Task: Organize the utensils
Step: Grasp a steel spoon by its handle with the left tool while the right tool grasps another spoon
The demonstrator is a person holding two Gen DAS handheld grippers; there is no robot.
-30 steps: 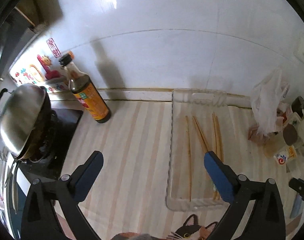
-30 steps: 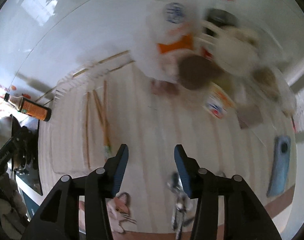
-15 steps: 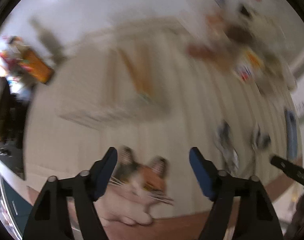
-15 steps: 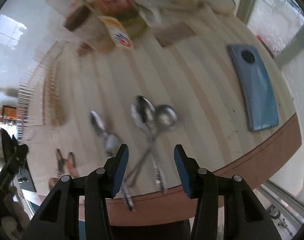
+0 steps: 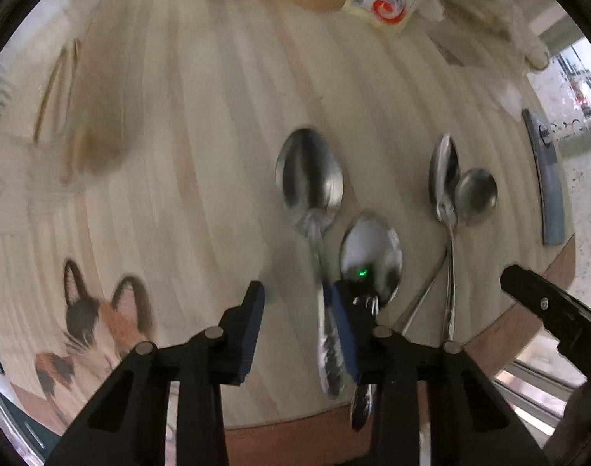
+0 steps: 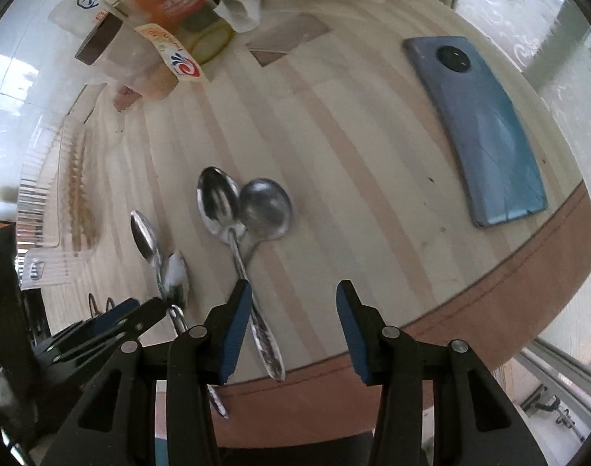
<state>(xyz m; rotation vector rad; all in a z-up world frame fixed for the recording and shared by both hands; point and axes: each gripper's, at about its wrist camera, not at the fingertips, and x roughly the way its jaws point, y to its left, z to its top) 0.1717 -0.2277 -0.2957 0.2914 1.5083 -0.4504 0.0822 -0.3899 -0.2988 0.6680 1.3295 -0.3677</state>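
Observation:
Several metal spoons lie near the counter's front edge. In the left wrist view my left gripper (image 5: 295, 295) points down over the left pair. Its jaws are closing, and the handle of the larger spoon (image 5: 309, 173) runs between them against the right finger, with a gap to the left one. A second spoon (image 5: 371, 256) lies partly under that finger. In the right wrist view my right gripper (image 6: 293, 291) stands open over the crossed pair, an oval spoon (image 6: 217, 198) and a round spoon (image 6: 264, 207). One handle passes just inside its left finger.
A blue phone (image 6: 481, 128) lies at the right by the counter's brown edge (image 6: 489, 295). A clear tray (image 6: 47, 209) holding chopsticks (image 6: 78, 186) sits at the left. Packets and jars (image 6: 167, 19) crowd the back. A cat picture (image 5: 93, 318) shows on the counter's left front.
Both views have swung from the tray and back wall down to the spoons at the front edge. The left jaws have narrowed a lot; the right jaws look much the same.

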